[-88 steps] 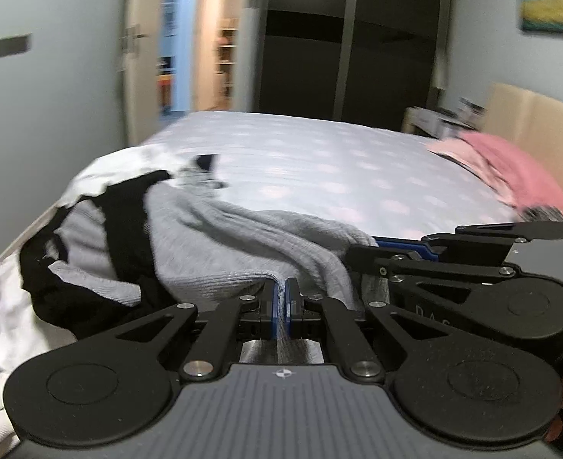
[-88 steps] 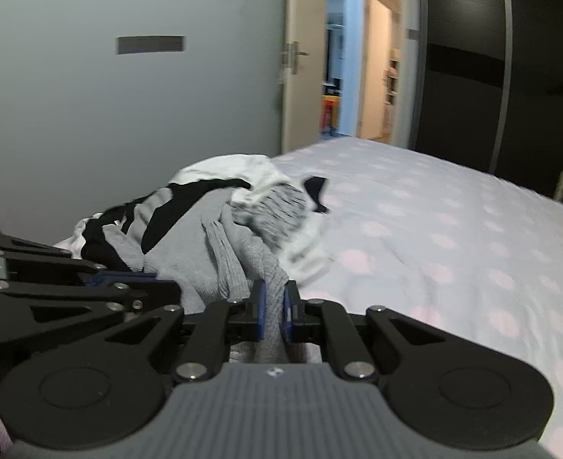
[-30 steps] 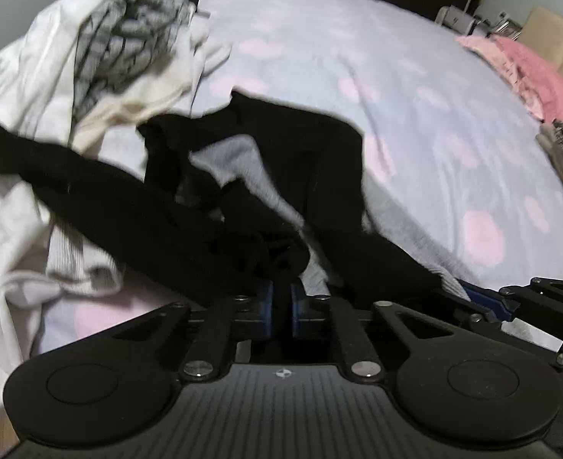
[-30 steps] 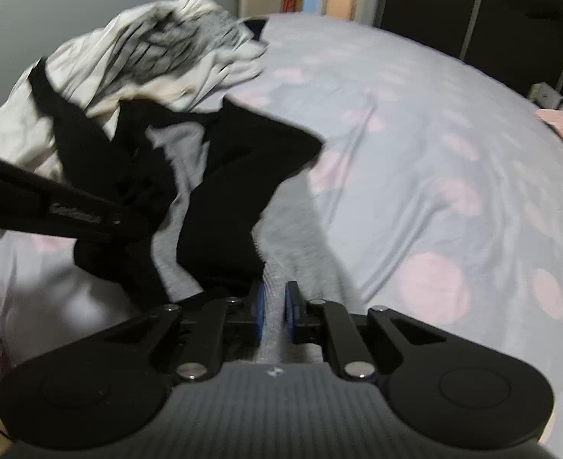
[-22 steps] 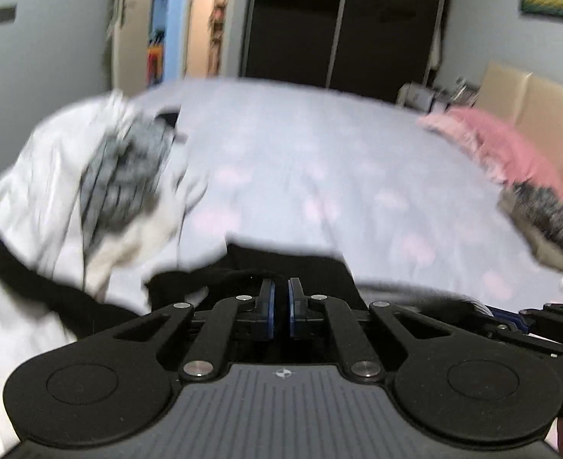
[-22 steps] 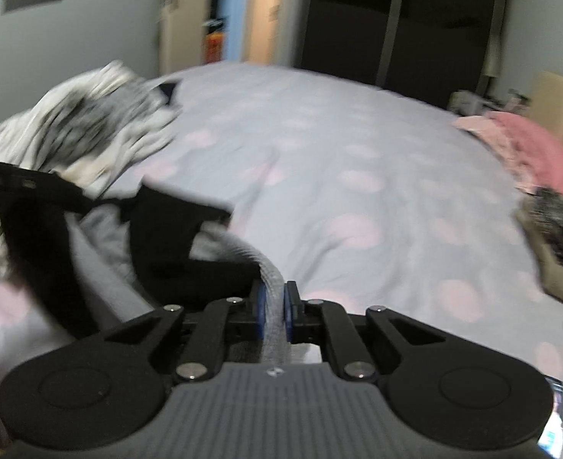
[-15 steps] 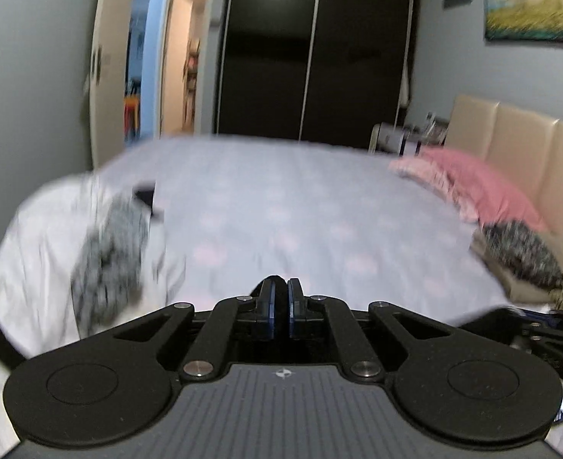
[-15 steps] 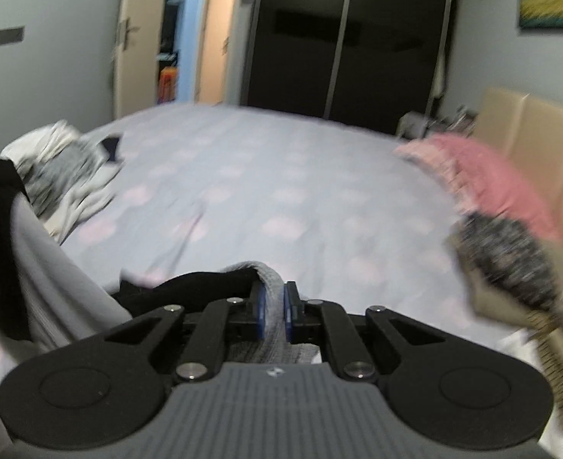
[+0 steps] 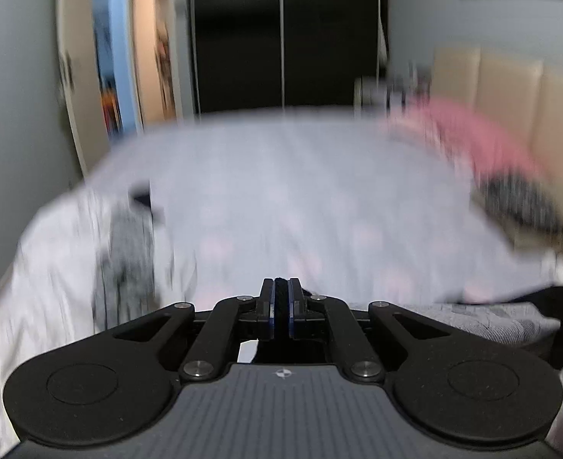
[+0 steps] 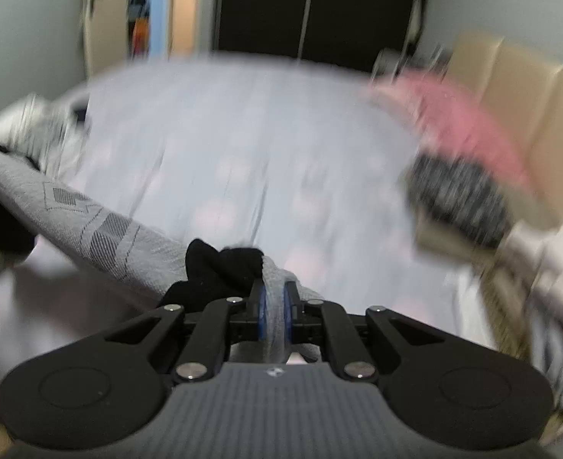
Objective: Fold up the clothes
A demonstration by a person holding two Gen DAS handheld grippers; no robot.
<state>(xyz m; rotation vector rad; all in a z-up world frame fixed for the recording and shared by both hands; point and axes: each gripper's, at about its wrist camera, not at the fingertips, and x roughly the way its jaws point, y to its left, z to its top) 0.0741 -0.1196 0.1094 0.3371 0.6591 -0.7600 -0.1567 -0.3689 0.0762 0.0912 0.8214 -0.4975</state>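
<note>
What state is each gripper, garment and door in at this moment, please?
Left gripper: shut on black fabric.
Right gripper: shut on grey fabric.
Grey-and-black garment: held up, stretched between both grippers.
Clothes pile: unfolded, heaped.
Door: open.

no legible text, label, brand name or number appears in either view. the only mark is a small round white emblem, a circle split into quarters, printed at the top centre of the ribbed grey plate on each tool: lower centre of the frame on the left gripper [image 9: 281, 303] body, and lower centre of the frame on the right gripper [image 10: 273, 309] body. it carries no lettering. the grey garment [image 10: 90, 225] at mid left of the right wrist view shows a woven diamond-and-stripe pattern, not characters. the background is motion-blurred.
</note>
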